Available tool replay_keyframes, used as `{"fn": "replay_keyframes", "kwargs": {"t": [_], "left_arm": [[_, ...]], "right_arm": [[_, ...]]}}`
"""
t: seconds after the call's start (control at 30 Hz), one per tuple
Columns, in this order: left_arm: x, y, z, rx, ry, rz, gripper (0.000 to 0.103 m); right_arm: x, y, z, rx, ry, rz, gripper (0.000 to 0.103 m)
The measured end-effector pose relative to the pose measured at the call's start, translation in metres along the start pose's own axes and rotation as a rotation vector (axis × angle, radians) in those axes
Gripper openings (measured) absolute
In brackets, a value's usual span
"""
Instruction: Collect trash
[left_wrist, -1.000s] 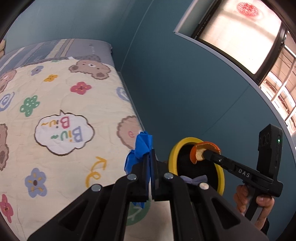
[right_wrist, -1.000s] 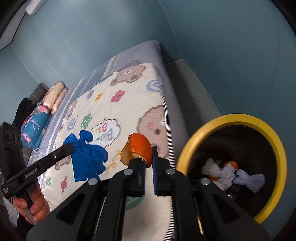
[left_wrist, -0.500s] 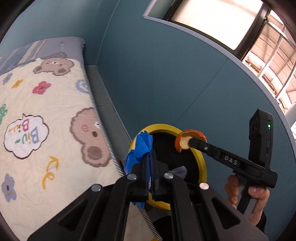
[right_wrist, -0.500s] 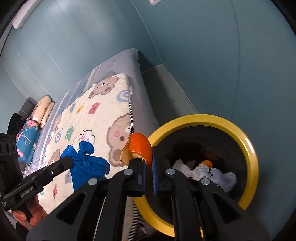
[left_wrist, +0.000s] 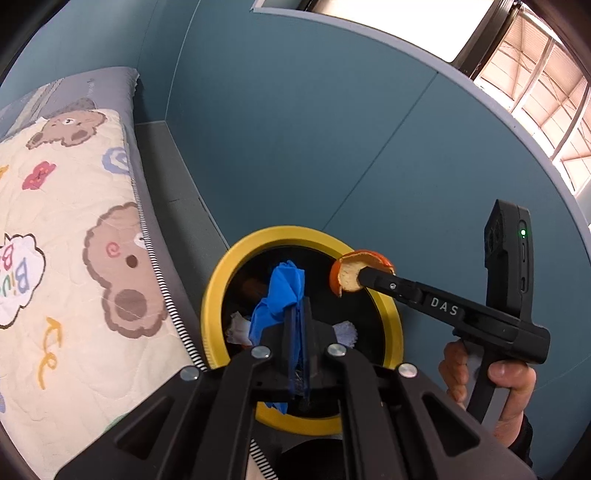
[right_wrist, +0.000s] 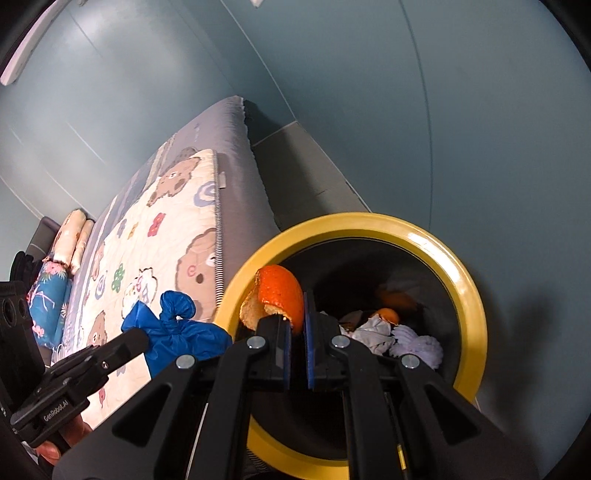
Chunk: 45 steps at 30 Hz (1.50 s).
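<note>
A black trash bin with a yellow rim (left_wrist: 388, 306) (right_wrist: 461, 280) stands on the floor beside the bed. My left gripper (left_wrist: 300, 314) is shut on a crumpled blue glove (left_wrist: 280, 295) and holds it over the bin's mouth; the glove also shows in the right wrist view (right_wrist: 177, 332). My right gripper (right_wrist: 297, 317) is shut on a piece of orange peel (right_wrist: 279, 295), held above the bin's near rim; the peel also shows in the left wrist view (left_wrist: 351, 275). White tissues (right_wrist: 376, 328) and another bit of peel (right_wrist: 386, 315) lie inside the bin.
The bed with a cartoon bear quilt (left_wrist: 74, 221) (right_wrist: 177, 236) lies left of the bin. A teal wall (left_wrist: 314, 129) runs close behind the bin. A window (left_wrist: 517, 74) is at upper right. Pillows (right_wrist: 70, 236) lie at the bed's far end.
Both grippers have moved from over the bed to the bin. The glove and the peel are now above the bin's opening, both still held.
</note>
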<state>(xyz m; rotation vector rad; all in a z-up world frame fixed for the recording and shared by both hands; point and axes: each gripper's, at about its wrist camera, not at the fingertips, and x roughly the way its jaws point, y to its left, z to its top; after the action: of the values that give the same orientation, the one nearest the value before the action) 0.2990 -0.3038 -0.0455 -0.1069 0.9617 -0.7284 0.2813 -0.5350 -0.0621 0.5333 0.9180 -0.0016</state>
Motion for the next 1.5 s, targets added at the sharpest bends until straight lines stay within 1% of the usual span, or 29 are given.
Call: {"fn": "replay_keyframes", "kwargs": {"t": [0.23, 0.3, 0.33, 0.4, 0.5, 0.53, 0.6, 0.63, 0.73, 0.77, 0.8, 0.83, 0.93, 1.0, 1.07, 1.17, 1.3, 1.37, 1.43, 1.47, 1.5], "left_arm": [[0.020, 0.000, -0.002, -0.024, 0.027, -0.018, 0.003], [0.022, 0.002, -0.003, -0.034, 0.029, -0.022, 0.014], [0.022, 0.003, -0.003, -0.040, 0.029, -0.022, 0.017], [0.019, 0.007, -0.004, -0.053, 0.018, -0.018, 0.033], [0.012, 0.016, -0.005, -0.072, -0.001, -0.005, 0.043], [0.009, 0.019, -0.004, -0.082, -0.006, -0.003, 0.046], [0.003, 0.027, -0.005, -0.098, -0.019, 0.016, 0.055], [-0.001, 0.031, -0.006, -0.102, -0.026, 0.026, 0.056], [-0.016, 0.044, -0.009, -0.116, -0.050, 0.055, 0.064], [-0.020, 0.048, -0.009, -0.121, -0.056, 0.066, 0.068], [-0.024, 0.053, -0.010, -0.129, -0.063, 0.077, 0.071], [-0.030, 0.060, -0.012, -0.140, -0.070, 0.088, 0.071], [-0.046, 0.077, -0.017, -0.167, -0.089, 0.114, 0.076], [-0.060, 0.090, -0.021, -0.177, -0.110, 0.146, 0.079], [-0.072, 0.102, -0.026, -0.189, -0.124, 0.171, 0.082], [-0.090, 0.122, -0.033, -0.203, -0.145, 0.209, 0.085], [-0.118, 0.147, -0.050, -0.211, -0.181, 0.287, 0.089], [-0.130, 0.157, -0.058, -0.218, -0.195, 0.318, 0.091], [-0.145, 0.169, -0.069, -0.220, -0.211, 0.364, 0.092], [-0.153, 0.174, -0.074, -0.221, -0.220, 0.385, 0.093], [-0.160, 0.180, -0.080, -0.222, -0.230, 0.407, 0.094]], "right_arm": [[0.006, -0.011, -0.002, 0.018, 0.001, -0.011, 0.007], [0.007, -0.015, -0.001, 0.025, 0.001, -0.010, 0.007], [0.008, -0.015, -0.001, 0.026, 0.003, -0.013, 0.007], [0.009, -0.018, -0.001, 0.036, 0.006, -0.029, 0.007], [0.011, -0.021, -0.001, 0.049, 0.013, -0.041, 0.008], [0.011, -0.021, -0.002, 0.055, 0.014, -0.046, 0.010], [0.013, -0.020, -0.003, 0.062, 0.017, -0.045, 0.018], [0.014, -0.019, -0.005, 0.062, 0.017, -0.053, 0.024], [0.016, -0.015, -0.006, 0.054, 0.020, -0.065, 0.027], [0.017, -0.014, -0.007, 0.057, 0.023, -0.062, 0.033], [0.018, -0.014, -0.008, 0.058, 0.022, -0.062, 0.038], [0.019, -0.011, -0.008, 0.054, 0.021, -0.071, 0.043], [0.021, -0.002, -0.011, 0.041, 0.022, -0.087, 0.043], [0.022, 0.003, -0.012, 0.038, 0.028, -0.080, 0.047], [0.022, 0.010, -0.014, 0.030, 0.026, -0.070, 0.057], [0.023, 0.028, -0.019, 0.002, 0.031, -0.049, 0.066], [0.025, 0.061, -0.027, -0.064, 0.040, -0.035, 0.076], [0.029, 0.081, -0.034, -0.097, 0.053, -0.035, 0.085], [0.032, 0.098, -0.039, -0.127, 0.062, -0.034, 0.091], [0.035, 0.112, -0.046, -0.155, 0.065, -0.023, 0.091], [0.035, 0.119, -0.049, -0.163, 0.063, -0.014, 0.091]]}}
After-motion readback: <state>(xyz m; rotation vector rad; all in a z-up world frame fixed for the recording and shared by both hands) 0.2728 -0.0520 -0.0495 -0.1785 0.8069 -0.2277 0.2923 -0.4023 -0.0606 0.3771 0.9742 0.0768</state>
